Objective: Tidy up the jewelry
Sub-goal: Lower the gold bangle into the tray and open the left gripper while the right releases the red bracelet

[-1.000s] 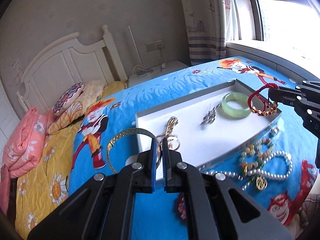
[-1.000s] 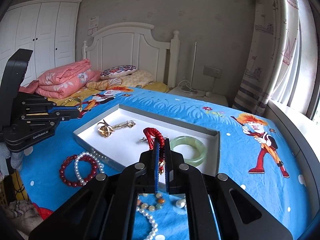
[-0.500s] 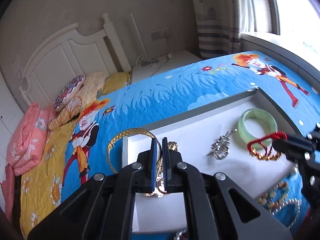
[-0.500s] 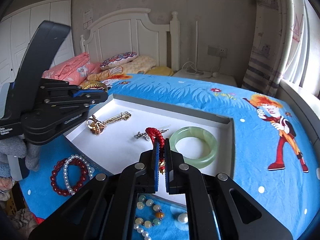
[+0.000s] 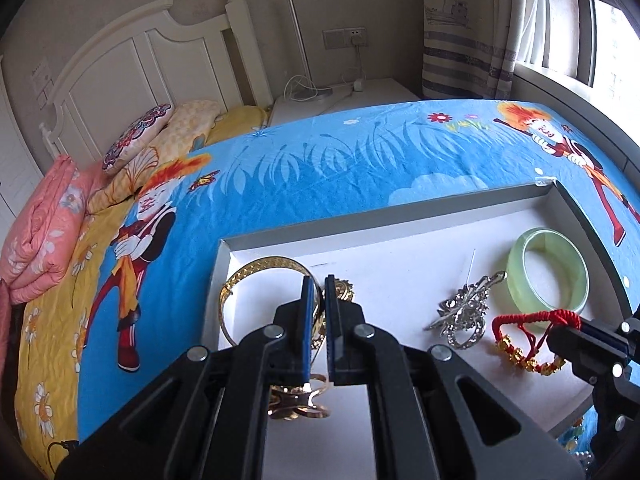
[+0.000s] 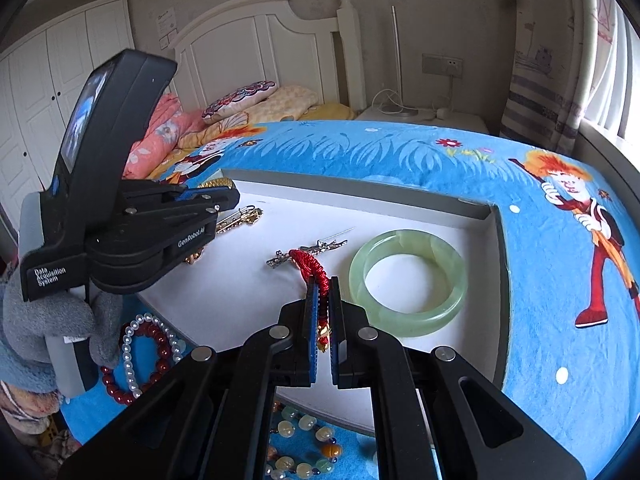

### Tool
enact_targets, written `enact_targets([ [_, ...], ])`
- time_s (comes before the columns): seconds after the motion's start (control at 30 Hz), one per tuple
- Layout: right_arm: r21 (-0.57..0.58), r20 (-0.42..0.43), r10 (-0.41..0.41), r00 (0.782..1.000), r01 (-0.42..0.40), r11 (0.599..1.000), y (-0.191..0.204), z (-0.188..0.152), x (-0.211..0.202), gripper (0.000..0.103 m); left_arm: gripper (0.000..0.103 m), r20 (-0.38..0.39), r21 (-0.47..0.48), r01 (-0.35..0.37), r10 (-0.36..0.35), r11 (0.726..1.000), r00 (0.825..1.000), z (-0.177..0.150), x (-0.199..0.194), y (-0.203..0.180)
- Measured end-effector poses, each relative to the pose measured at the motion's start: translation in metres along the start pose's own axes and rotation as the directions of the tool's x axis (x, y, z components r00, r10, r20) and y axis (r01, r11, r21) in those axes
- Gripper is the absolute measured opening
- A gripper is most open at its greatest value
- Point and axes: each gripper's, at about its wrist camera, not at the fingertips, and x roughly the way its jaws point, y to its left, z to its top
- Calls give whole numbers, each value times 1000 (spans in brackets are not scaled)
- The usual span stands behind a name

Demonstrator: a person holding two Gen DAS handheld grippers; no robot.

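Observation:
A white tray (image 5: 400, 256) lies on the blue bedspread. My left gripper (image 5: 317, 284) is shut on a gold bangle (image 5: 256, 266) and holds it over the tray's near left corner; it also shows in the right wrist view (image 6: 224, 196). My right gripper (image 6: 323, 286) is shut on a red cord bracelet (image 6: 310, 266) with gold beads (image 5: 520, 354), just above the tray floor. In the tray lie a green jade bangle (image 6: 408, 280), a silver brooch (image 5: 464, 312) and a gold key-shaped pin (image 6: 244, 218).
Outside the tray's near edge lie a pearl strand with a red bead bracelet (image 6: 140, 340) and a multicoloured bead string (image 6: 308, 440). Pillows and a pink quilt (image 5: 44, 232) sit by the white headboard. A bedside table (image 5: 340, 96) and curtain stand beyond.
Both grippers moved forward and down over the tray. The gold bangle now hangs inside the tray's left end, and the red bracelet sits lower, beside the brooch and jade bangle.

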Motion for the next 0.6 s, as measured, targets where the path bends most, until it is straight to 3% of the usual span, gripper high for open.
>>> enact_targets([
  [0.43,132,-8,41,999,-40,990,-25,1,5,9,11,-36,-59,-15,13,998,999,4,12,6],
  [0.5,128,13,44,999,-45,991,-25,0,2,15,18,-29,-58,-16,14,998,999,4,10,6],
  [0.53,127,28,49,998,-52,990,-24,0,0,25,28,-24,-59,-20,19,998,1000,5,8,6],
  [0.57,129,53,54,997,-60,990,-24,-1,-5,43,43,-16,-61,-25,24,998,1000,5,5,6],
  [0.6,130,73,54,996,-63,990,-23,-1,-9,51,50,0,-68,-30,30,997,1000,5,1,7],
])
